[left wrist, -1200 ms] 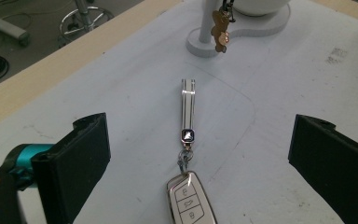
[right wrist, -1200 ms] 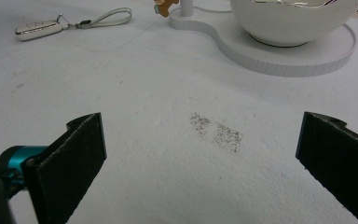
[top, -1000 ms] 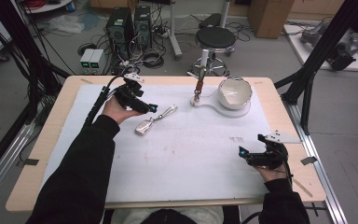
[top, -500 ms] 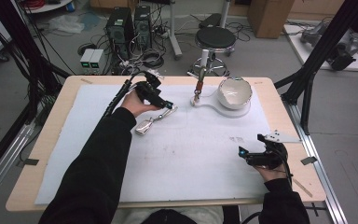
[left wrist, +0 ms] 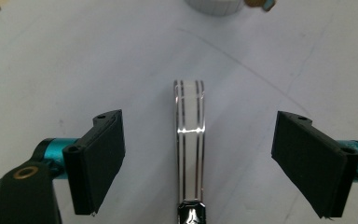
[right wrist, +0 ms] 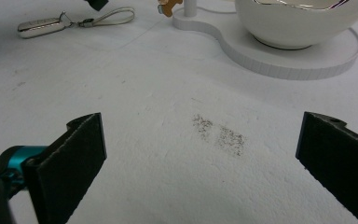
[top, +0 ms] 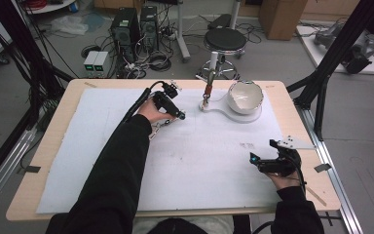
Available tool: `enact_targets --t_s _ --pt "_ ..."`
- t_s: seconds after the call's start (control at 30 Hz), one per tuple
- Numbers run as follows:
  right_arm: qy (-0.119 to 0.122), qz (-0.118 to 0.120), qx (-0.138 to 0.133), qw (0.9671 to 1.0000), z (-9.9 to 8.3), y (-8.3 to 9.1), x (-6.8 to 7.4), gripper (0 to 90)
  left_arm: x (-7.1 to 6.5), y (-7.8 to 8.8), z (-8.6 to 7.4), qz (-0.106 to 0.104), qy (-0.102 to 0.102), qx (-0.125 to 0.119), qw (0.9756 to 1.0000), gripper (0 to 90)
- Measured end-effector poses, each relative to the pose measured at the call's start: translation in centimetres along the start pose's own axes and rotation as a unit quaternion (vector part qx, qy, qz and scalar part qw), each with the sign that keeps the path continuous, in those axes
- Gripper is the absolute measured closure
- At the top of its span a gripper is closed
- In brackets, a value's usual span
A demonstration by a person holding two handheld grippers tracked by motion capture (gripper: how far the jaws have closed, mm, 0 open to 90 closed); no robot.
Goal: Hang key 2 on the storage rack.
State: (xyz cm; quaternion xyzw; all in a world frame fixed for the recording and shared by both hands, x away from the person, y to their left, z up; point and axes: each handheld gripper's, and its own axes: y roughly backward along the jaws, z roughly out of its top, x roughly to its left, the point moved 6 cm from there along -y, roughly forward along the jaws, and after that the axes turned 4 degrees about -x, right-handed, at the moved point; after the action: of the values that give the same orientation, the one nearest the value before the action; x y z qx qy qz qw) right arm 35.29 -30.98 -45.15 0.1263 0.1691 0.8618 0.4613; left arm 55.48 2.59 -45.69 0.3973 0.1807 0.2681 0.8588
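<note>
A silver key fob (right wrist: 39,27) with a pale strap loop (right wrist: 114,16) lies on the white table cover, left of the stand. In the left gripper view the striped strap (left wrist: 189,140) runs up between my left gripper's (left wrist: 198,140) pads, with a gap on both sides. Those jaws have just been closing and still stand open around the strap. From above, my left gripper (top: 180,116) points down at the strap, and the hand hides most of the fob (top: 157,129). My right gripper (top: 254,158) rests open near the table's right front, nothing between its pads (right wrist: 81,158).
A white bowl (top: 246,96) sits on a flat white base (right wrist: 279,60) at the back right. A short post (top: 208,90) with a brown hook stands on the same base. A grey smudge (right wrist: 221,135) marks the cover ahead of the right gripper.
My left hand has moved right and down over the strap, and now covers most of the key fob. The right hand has stayed put.
</note>
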Motion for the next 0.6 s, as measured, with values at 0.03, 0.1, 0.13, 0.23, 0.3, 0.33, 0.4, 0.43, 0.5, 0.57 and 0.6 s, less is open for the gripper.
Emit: enact_targets --t_s 0.03,0.1,0.13,0.23,0.3,0.33,0.4,0.43,0.5,0.57,0.6 --pt "0.000 0.000 -0.001 1.0000 0.0 0.1 -0.1 0.6 0.1 -0.2 -0.1 -0.002 0.004 0.003 1.0000 18.0" --pt "-0.001 -0.001 0.000 1.0000 0.0 0.1 -0.1 0.6 0.4 -0.5 -0.5 -0.001 0.009 0.013 0.9999 20.0" --pt "0.000 -0.001 0.000 1.0000 -0.1 0.1 -0.1 0.6 0.5 -0.7 -0.6 0.000 0.011 0.015 0.9998 20.3" --pt "0.000 -0.002 0.002 1.0000 -0.1 0.0 -0.2 0.6 0.6 -0.9 -0.8 0.000 0.007 0.021 0.9998 22.3" --pt "0.001 -0.002 0.004 1.0000 -0.2 0.0 -0.1 0.7 0.6 -0.9 -0.7 0.002 0.004 0.018 0.9998 27.0" --pt "0.001 -0.004 0.003 1.0000 -0.2 0.0 -0.2 0.6 0.6 -0.9 -0.7 -0.001 0.002 0.018 0.9998 31.0" --pt "0.001 -0.007 0.001 1.0000 -0.1 0.0 -0.2 0.7 0.6 -1.0 -0.8 -0.003 0.006 0.021 0.9998 33.2" --pt "-0.001 -0.007 0.000 1.0000 -0.1 0.1 -0.2 0.7 0.6 -1.1 -0.9 -0.006 0.004 0.024 0.9997 33.9" --pt "-0.002 -0.009 -0.002 1.0000 -0.1 0.2 -0.3 0.6 0.5 -1.2 -0.9 -0.005 0.004 0.026 0.9996 36.0" --pt "-0.003 -0.010 -0.002 0.9999 -0.1 0.2 -0.3 0.7 0.5 -1.2 -0.9 -0.009 0.004 0.027 0.9996 37.7" --pt "-0.003 -0.011 -0.001 0.9999 -0.1 0.1 -0.3 0.6 0.4 -1.2 -0.9 -0.012 0.005 0.027 0.9996 40.8"
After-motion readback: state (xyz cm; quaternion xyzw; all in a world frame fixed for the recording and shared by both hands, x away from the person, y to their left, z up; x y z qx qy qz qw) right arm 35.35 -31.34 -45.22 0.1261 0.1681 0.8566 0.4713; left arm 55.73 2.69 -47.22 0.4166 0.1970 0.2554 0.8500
